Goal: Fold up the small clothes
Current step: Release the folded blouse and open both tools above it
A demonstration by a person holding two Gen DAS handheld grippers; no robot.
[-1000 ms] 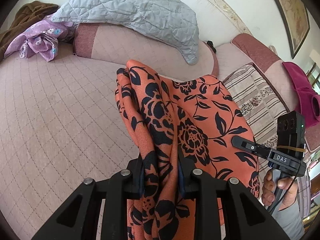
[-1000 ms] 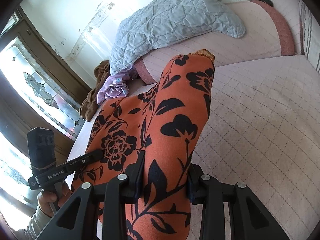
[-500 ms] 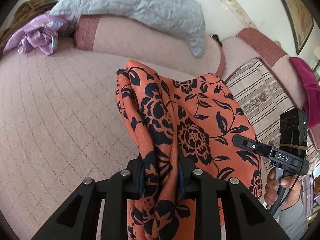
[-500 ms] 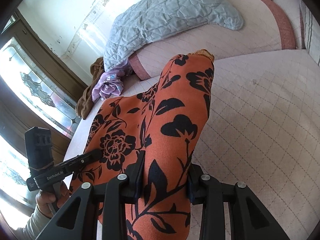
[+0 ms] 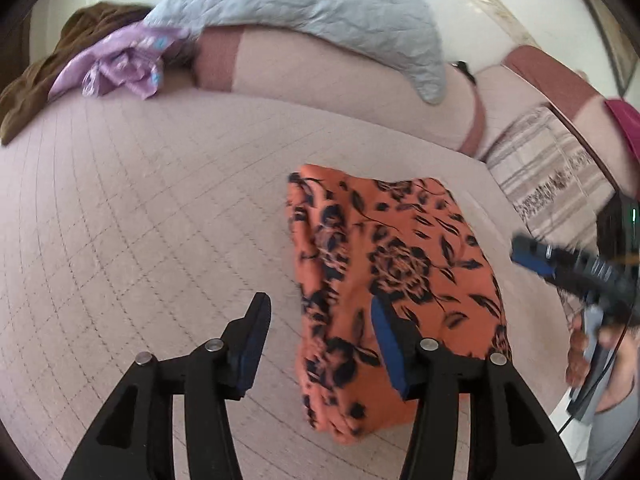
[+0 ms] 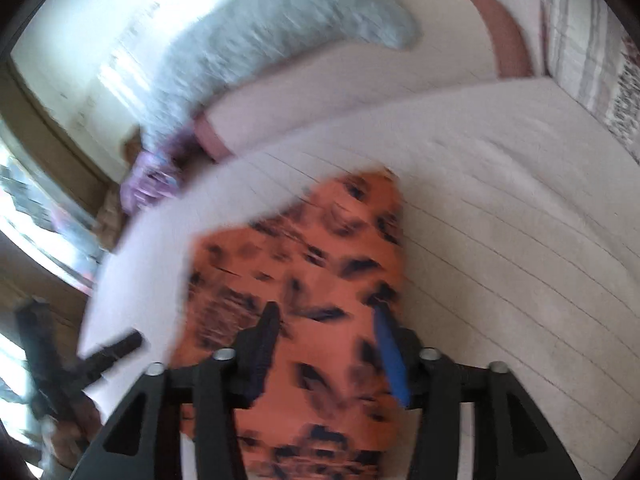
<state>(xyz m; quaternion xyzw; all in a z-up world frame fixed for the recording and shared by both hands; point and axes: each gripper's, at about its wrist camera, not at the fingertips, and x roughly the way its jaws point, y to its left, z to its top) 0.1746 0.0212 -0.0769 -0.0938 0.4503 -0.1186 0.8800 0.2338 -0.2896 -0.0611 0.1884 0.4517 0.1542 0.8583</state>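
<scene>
An orange garment with black flowers [image 5: 400,272] lies folded on the pink quilted bed [image 5: 140,220]. My left gripper [image 5: 320,312] is open and empty, just above the garment's near left edge. The right gripper shows at the right of this view [image 5: 560,268]. In the blurred right wrist view the same garment [image 6: 304,264] lies under my right gripper [image 6: 324,320], which is open and empty. The left gripper shows at the lower left there [image 6: 100,356].
A grey quilted blanket [image 5: 320,12] drapes over the pink bolster [image 5: 320,68] at the back. A purple cloth [image 5: 120,64] and a brown cloth [image 5: 48,68] lie at the back left. A striped pillow [image 5: 552,172] and magenta fabric [image 5: 628,124] sit on the right.
Both grippers have opened and let go of the orange garment, which now lies on the bed. Both have drawn back; the views are motion-blurred.
</scene>
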